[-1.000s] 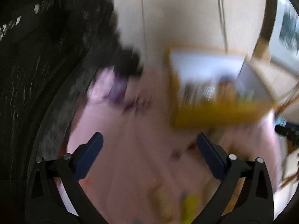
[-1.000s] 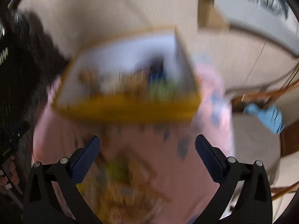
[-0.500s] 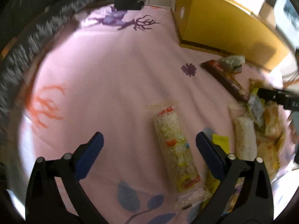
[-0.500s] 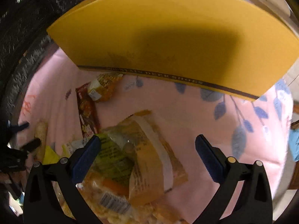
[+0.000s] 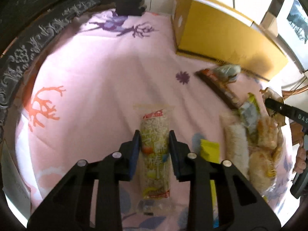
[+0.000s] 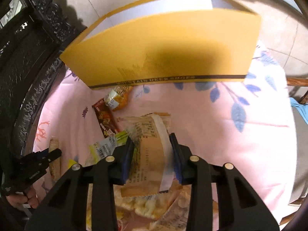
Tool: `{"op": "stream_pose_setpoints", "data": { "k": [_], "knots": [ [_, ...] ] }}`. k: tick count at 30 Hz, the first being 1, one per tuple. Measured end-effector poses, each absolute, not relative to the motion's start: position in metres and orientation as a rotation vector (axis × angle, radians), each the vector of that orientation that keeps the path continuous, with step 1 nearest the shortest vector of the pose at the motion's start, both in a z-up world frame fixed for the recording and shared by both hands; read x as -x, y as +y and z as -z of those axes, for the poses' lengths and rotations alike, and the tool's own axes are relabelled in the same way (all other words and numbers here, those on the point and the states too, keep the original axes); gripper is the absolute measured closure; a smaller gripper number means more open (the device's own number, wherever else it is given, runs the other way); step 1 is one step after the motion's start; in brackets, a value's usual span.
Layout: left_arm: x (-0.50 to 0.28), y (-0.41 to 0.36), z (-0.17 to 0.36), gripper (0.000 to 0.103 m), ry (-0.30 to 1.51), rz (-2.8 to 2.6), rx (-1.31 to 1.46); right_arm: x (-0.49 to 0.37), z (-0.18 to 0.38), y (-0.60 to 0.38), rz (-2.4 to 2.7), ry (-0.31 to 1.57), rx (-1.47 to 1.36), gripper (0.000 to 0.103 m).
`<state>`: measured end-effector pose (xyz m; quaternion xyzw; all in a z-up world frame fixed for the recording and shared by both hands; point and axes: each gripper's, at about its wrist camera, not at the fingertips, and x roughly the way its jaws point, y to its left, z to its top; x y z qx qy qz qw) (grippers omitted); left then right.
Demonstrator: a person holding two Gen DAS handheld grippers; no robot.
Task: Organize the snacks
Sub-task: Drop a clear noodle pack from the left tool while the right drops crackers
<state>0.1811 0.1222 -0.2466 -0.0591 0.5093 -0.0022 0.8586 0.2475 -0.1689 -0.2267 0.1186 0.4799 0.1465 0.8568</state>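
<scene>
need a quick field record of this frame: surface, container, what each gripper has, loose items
surface: pink patterned cloth
container: yellow shoe box at the far edge of the cloth, open top
left gripper: jaws have just been closing, now pressed on the rice puff roll, which lies on the cloth
right gripper: jaws have just been closing, now pressed on the tan snack packet atop the snack pile
loose items: brown bar wrapper, small round pack beside the box, yellow sachet

Black frames point(image 5: 154, 182), blue-padded jaws.
</scene>
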Motion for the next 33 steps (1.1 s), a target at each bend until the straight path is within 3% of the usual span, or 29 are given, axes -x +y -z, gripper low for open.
{"op": "stream_pose_setpoints", "data": {
  "k": [7, 20, 33],
  "knots": [
    [-0.177, 0.113, 0.194, 0.074, 0.970, 0.045, 0.113, -0.222, 0.163, -0.192, -0.302, 0.857, -0.333, 0.066],
    [-0.294, 0.074, 0.055, 0.074, 0.722, -0.035, 0.021, -0.297, 0.017, -0.195, -0.222, 0.630, -0.187, 0.066],
    [-0.390, 0.037, 0.062, 0.074, 0.735, -0.060, -0.057, -0.384, 0.039, -0.206, -0.170, 0.688, -0.221, 0.066]
  ]
}}
